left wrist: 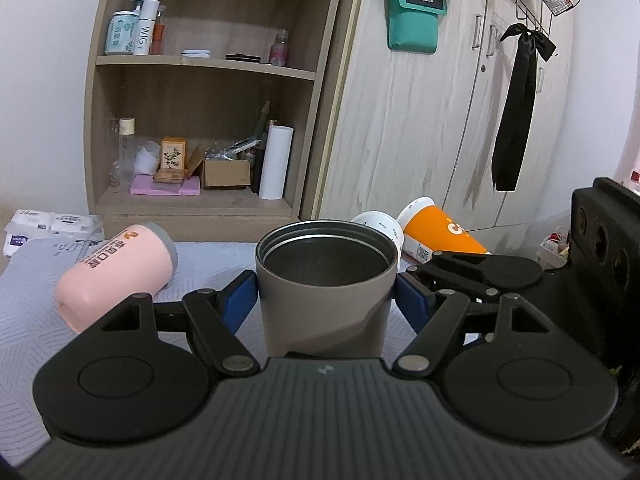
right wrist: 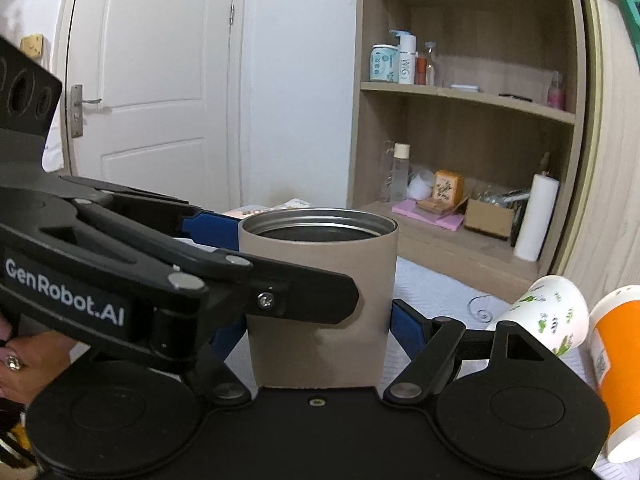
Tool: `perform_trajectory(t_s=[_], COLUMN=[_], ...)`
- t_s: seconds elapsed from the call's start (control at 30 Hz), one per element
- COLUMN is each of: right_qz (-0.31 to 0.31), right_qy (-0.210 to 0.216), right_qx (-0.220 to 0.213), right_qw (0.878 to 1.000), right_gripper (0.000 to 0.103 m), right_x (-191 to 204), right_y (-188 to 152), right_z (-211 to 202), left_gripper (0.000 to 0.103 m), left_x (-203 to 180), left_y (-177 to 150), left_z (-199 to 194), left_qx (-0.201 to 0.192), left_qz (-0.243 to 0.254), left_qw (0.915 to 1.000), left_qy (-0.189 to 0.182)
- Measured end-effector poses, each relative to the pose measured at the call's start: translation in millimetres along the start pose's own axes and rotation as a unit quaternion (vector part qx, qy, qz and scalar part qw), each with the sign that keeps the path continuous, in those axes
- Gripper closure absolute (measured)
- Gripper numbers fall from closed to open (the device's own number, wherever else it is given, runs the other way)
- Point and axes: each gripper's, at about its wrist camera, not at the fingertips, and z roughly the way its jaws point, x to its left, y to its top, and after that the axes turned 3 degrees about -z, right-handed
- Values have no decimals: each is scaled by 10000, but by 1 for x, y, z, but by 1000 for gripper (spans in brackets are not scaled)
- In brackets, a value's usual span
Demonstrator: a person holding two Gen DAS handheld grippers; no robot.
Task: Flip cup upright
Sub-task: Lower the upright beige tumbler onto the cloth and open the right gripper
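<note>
Standing upright between both sets of blue pads, the taupe cup (left wrist: 324, 292) has its open steel-lined mouth facing up and its long axis vertical. In the left wrist view the left hand-held gripper (left wrist: 325, 298) brackets the cup wall, one pad at each side of the upper body; the pads appear to touch or nearly touch the wall, so the grip reads as closed on the cup, though firm contact cannot be confirmed. In the right wrist view the right hand-held gripper (right wrist: 318, 322) straddles the same cup, but the left tool's linkage crosses in front and hides its near pad, and a sliver of space seems to show beside the far pad (right wrist: 404, 326); whether it pinches or merely flanks the cup cannot be told. The cup lies directly ahead of each tool, centred along its forward axis, so neither is clearly nearer. Its base is hidden behind the gripper bodies, so whether it rests on the pale quilted bed (left wrist: 24, 320) is uncertain.

Judged from its posture, this cup needs only release. A pink cup (left wrist: 116, 276) lies on its side to the left tool's left; a white patterned cup (right wrist: 550, 314) and an orange cup (right wrist: 618, 364) lie tipped nearer the right tool.
</note>
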Motion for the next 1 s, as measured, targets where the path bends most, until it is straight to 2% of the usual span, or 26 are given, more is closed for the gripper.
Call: perform_trajectory(t_s=[0.13,0.5,0.67,0.83,1.0], right_qz=[-46,217,200,285,242], right_qy=[-132,-63,-247,-203,-408], right_qx=[19,62,167,211,162], right_qw=[9999,9997,9994,9992,9987], right_gripper=[22,21,21,21,20], right_x=[-3,-12,-7,-11,-4], right_y=[-2,-6,-5,-4,-4], right_z=[3,4,6,5,-5], left_gripper=[29,28,28,27,25], left_x=[-6,-16,-27,-25,-19], left_y=[-1,-5,0,1,-1], left_z=[9,17,21,23,21], left_qx=[27,70,206,264,422], left_qz=[171,372,413,277,1], left_qw=[9998,9991,9982,9988,9987], left_qy=[63,171,379,318,293])
